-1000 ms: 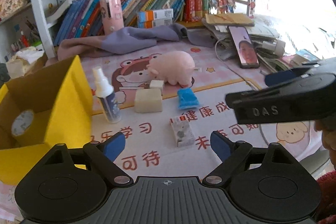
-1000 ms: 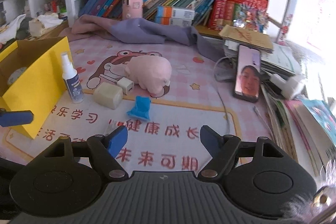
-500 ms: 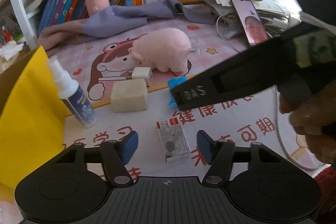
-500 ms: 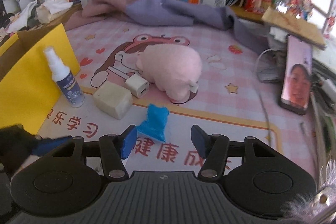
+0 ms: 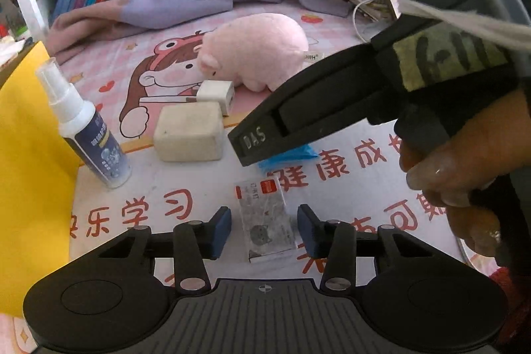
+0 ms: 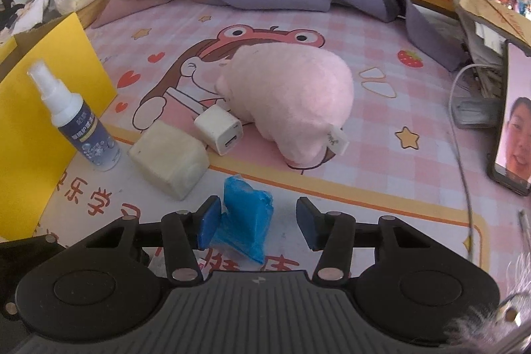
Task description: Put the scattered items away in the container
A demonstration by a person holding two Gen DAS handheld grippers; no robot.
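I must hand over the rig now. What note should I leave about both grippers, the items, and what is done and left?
Left gripper: jaws closing around the small packet on the mat; pads not yet on it.
Right gripper: jaws closing around the blue wrapper; one pad looks to touch it, the other is apart.
Still on the mat: spray bottle upright by the yellow box, beige block, white charger, pink pig.
Done: nothing seen moved into the box.
Left: finish both grasps, carry them to the box, then the other four.

Blue packet (image 5: 300, 155) mostly hidden behind right claw's black finger (image 5: 298, 121)
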